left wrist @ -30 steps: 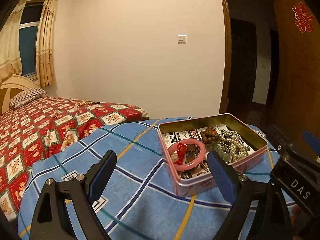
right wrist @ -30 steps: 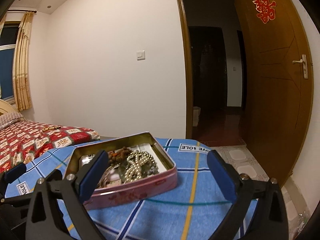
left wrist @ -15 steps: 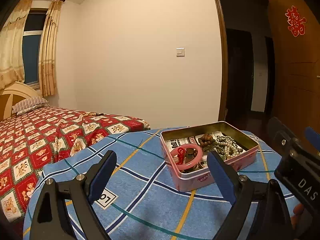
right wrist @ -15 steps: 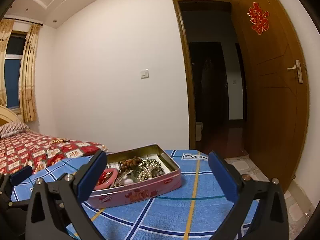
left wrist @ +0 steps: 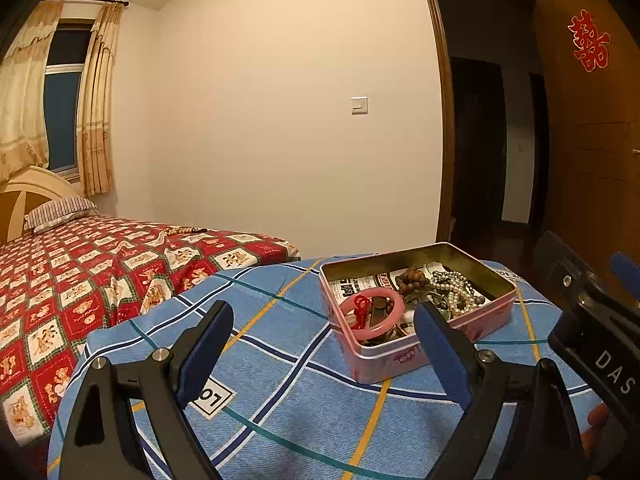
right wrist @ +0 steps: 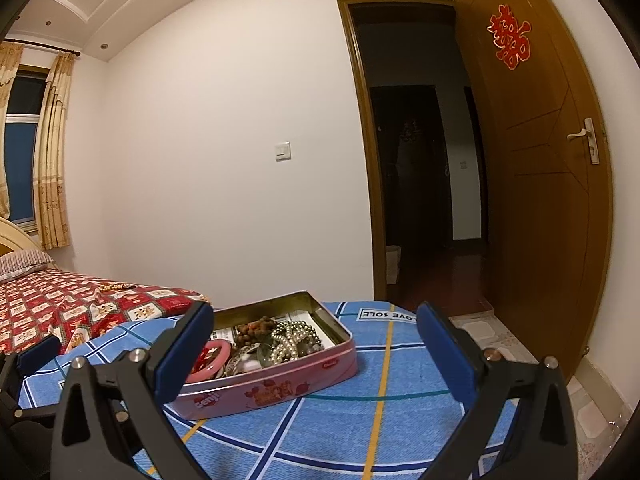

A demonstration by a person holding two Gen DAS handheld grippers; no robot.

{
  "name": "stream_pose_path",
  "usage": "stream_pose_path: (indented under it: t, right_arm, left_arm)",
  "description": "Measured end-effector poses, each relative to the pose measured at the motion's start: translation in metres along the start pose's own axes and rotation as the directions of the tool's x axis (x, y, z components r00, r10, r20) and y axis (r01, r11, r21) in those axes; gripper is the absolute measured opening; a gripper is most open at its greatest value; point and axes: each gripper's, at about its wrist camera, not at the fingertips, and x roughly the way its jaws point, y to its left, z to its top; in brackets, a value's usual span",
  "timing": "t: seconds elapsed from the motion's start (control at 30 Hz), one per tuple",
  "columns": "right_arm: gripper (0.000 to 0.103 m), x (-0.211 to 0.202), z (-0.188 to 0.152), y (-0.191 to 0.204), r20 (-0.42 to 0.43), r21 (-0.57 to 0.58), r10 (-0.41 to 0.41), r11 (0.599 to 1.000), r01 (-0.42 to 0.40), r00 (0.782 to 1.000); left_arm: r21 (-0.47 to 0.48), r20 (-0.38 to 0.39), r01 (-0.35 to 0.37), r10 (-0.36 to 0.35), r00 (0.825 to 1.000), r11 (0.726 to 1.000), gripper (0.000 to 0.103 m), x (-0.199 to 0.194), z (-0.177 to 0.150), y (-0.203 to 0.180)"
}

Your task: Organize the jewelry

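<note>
Jewelry tin [left wrist: 416, 312] sits lidless on blue checked worktop [left wrist: 280, 380], holding pink bangle [left wrist: 372, 316] and pearls [right wrist: 290, 338]. Left claw [left wrist: 324, 356], right claw [right wrist: 314, 354]: both spread wide, empty.

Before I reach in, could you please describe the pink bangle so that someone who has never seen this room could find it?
Find the blue checked cloth beside the red patterned bed; an open pink tin sits on it. The pink bangle lies in the tin's end nearer the bed. It is the only smooth solid ring, with a red knotted cord, unlike the pearl strands and brown beads.
</note>
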Motion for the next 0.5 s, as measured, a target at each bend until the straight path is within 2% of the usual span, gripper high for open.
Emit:
stream_pose_path:
  t: [0.5]
  right_arm:
    - [0.103,-0.0012,0.0005,-0.0027,0.003,0.002,-0.004,1.0,0.004,1.0]
  left_arm:
    - [-0.001,0.0,0.0,0.0,1.0,1.0,0.092,-0.0003,-0.0009,0.0009]
